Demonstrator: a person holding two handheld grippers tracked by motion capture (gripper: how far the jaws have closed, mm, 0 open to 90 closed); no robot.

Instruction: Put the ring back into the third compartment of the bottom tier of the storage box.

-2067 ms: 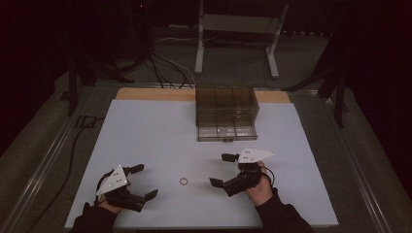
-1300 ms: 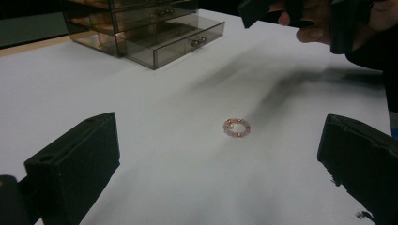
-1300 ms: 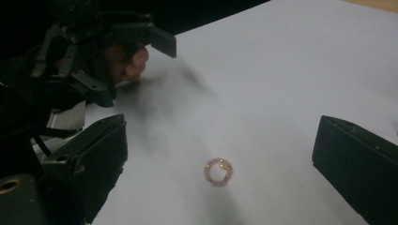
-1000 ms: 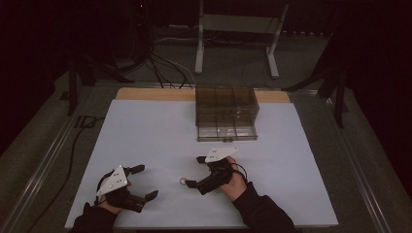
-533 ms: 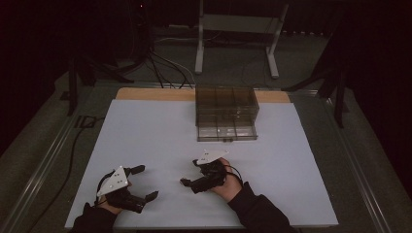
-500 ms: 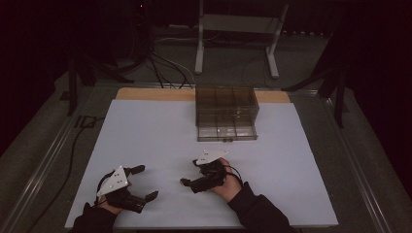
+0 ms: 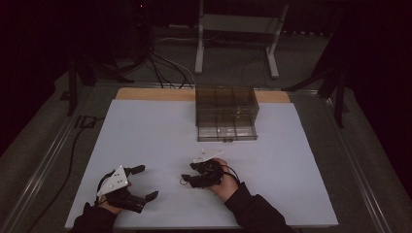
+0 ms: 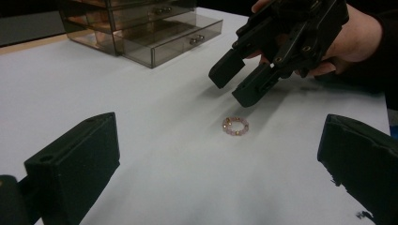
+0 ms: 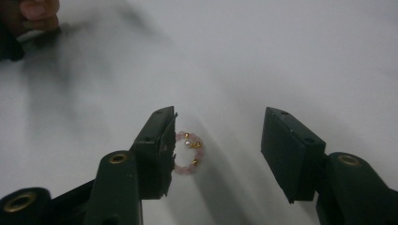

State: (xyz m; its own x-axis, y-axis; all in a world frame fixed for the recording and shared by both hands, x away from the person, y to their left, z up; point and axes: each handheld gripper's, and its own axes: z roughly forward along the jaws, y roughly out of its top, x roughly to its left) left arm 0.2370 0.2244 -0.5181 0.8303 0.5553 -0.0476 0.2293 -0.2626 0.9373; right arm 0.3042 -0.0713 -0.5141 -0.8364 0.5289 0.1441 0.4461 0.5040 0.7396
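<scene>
A person's right gripper (image 9: 216, 154) hovers low over a small pink bead bracelet (image 9: 187, 159) lying flat near the table's (image 7: 145, 126) front centre. Its jaws, which have just been closing, stand half open astride the bracelet, one pad beside the beads, nothing gripped yet. The left gripper (image 7: 141, 182) waits open and empty to the left. A clear drawer box (image 7: 226, 112) stands farther back, likely the bracelet's destination.
</scene>
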